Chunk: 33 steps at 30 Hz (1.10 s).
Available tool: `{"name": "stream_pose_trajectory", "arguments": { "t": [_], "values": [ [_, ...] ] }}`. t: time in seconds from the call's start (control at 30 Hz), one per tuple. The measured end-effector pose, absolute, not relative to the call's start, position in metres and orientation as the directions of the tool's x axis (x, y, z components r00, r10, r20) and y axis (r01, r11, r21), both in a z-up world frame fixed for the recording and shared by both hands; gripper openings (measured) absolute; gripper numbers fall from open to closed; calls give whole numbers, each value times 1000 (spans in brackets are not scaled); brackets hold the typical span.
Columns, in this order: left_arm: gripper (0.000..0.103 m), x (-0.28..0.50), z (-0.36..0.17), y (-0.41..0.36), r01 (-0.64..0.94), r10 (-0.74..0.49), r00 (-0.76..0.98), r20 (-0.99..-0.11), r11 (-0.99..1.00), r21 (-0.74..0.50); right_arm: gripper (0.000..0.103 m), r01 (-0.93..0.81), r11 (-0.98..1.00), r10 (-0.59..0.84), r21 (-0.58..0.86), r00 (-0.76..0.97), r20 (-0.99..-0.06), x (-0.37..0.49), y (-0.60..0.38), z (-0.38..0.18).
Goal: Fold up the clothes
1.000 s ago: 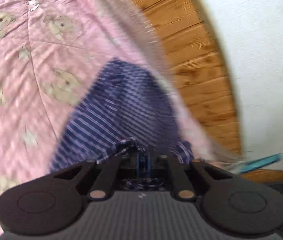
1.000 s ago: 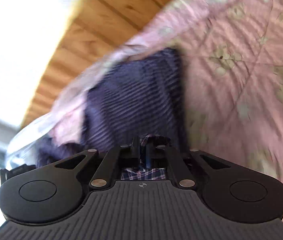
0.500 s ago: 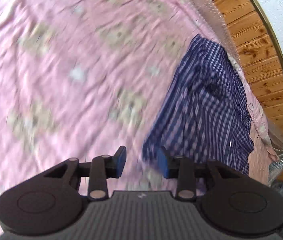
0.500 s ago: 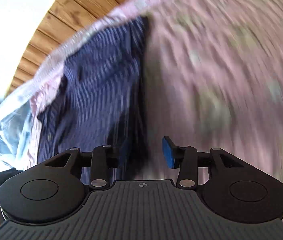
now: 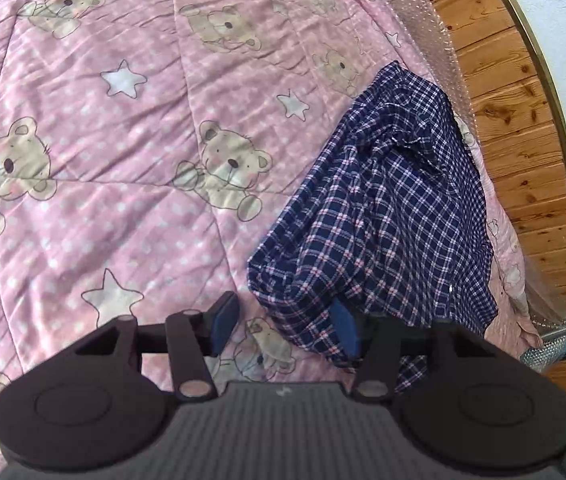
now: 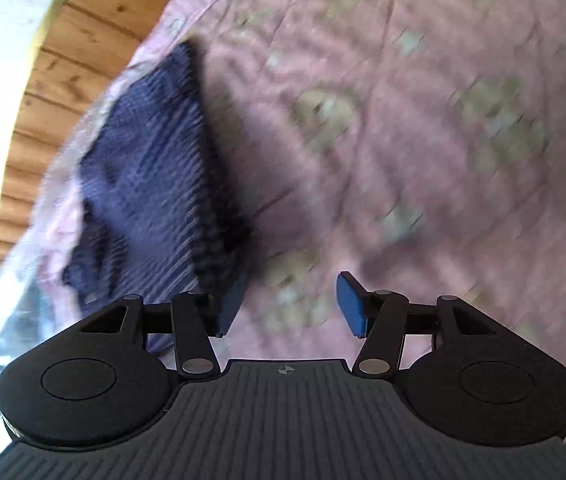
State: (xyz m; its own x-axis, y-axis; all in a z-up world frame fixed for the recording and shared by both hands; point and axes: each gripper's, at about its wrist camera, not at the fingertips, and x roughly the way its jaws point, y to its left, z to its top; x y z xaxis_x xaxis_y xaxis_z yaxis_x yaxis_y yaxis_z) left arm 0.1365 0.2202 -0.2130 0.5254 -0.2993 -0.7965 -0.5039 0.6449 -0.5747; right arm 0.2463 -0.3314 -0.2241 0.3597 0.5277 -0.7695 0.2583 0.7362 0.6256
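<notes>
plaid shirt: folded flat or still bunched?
Bunched. The plaid shirt lies in a rumpled heap with loose creases near the edge of the pink quilt; neither tool holds it.

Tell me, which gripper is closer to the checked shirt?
Left, though only by a little. The left gripper is open, and the checked shirt lies across its right finger. The right gripper is open too, with the shirt just beside its left finger; blur hides any contact.

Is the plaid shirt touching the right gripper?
Cannot tell. In the blurred right wrist view, the plaid shirt runs behind the right gripper fingers' left pad; no contact or gap shows.
</notes>
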Motion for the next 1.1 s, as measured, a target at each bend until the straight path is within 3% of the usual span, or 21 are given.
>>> {"name": "stream_pose_trajectory", "arguments": {
  "t": [0.07, 0.17, 0.23, 0.4, 0.5, 0.57, 0.7, 0.73, 0.8, 0.83, 0.97, 1.1],
  "values": [
    [52, 134, -210, 219, -513, -276, 534, -799, 646, -566, 66, 269, 683, 591, 679, 342, -731, 246, -325, -231],
    [53, 129, -205, 218, -527, -241, 545, -803, 646, -552, 67, 285, 638, 629, 715, 341, -698, 253, -312, -246],
    [52, 126, -202, 217, -536, -217, 552, -805, 646, -543, 61, 312, 639, 601, 703, 367, -709, 254, -312, -241],
    [52, 114, -189, 221, -545, -152, 567, -809, 668, -507, 62, 320, 719, 393, 617, 546, -740, 226, -349, -202],
    [55, 101, -184, 227, -544, -159, 582, -797, 653, -528, 67, 274, 687, 507, 672, 481, -715, 221, -342, -204],
    [58, 99, -189, 223, -531, -211, 585, -783, 629, -567, 82, 231, 637, 611, 735, 430, -664, 218, -324, -211],
    [60, 117, -205, 206, -499, -267, 590, -762, 622, -604, 83, 161, 671, 611, 723, 431, -664, 231, -280, -229],
    [56, 125, -208, 202, -490, -261, 595, -760, 632, -601, 78, 153, 696, 579, 701, 457, -675, 236, -272, -231],
    [24, 139, -207, 203, -473, -236, 615, -752, 653, -592, 21, 195, 704, 542, 683, 474, -694, 245, -273, -237],
    [14, 144, -205, 207, -474, -242, 612, -753, 650, -594, 10, 215, 706, 524, 675, 483, -702, 248, -274, -238],
    [10, 140, -185, 214, -434, -271, 597, -755, 682, -589, 0, 235, 721, 474, 652, 520, -711, 230, -299, -214],
    [12, 136, -202, 216, -432, -309, 538, -784, 698, -571, 0, 271, 786, 409, 556, 447, -796, 213, -309, -230]
  ]
}}
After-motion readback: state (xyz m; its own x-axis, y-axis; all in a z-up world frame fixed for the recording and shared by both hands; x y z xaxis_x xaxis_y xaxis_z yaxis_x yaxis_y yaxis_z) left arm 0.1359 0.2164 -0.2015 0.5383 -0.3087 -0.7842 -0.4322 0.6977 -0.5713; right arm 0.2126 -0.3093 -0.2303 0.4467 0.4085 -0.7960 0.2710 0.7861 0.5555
